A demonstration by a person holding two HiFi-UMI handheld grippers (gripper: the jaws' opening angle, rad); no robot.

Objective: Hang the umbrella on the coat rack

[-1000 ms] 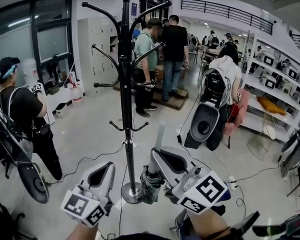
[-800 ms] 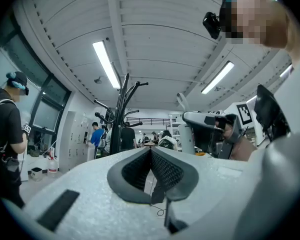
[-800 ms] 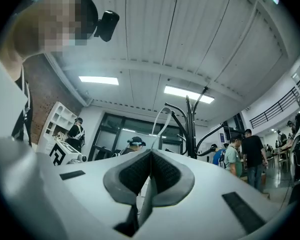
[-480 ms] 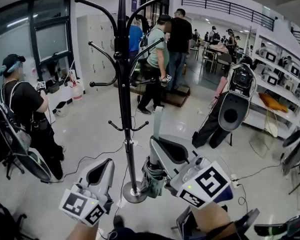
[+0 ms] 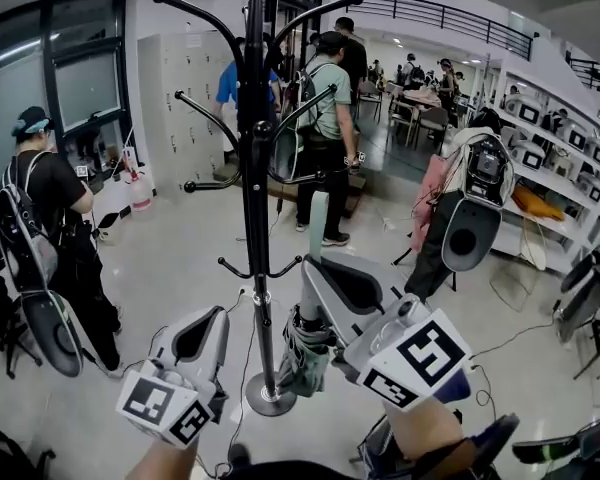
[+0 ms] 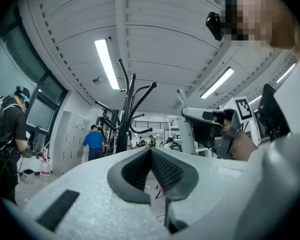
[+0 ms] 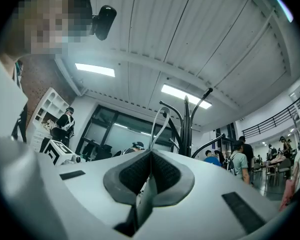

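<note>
The right hand-held gripper (image 5: 325,293) has climbed a little in the lower centre of the head view. It lifts the umbrella (image 5: 302,353), so its pale loop (image 5: 318,226) now reaches higher beside the coat rack (image 5: 258,218) pole. The left hand-held gripper (image 5: 208,326) has edged up too. Behind, the person in the green shirt (image 5: 330,108) has shifted further right, and the person in blue (image 5: 230,83) now shows left of the pole.

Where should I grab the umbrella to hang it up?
Pinch the umbrella at its top end, just under the strap loop, coming from the side as the right gripper does. The folded body hangs down, and the loop sticks up free for a coat rack hook.
</note>
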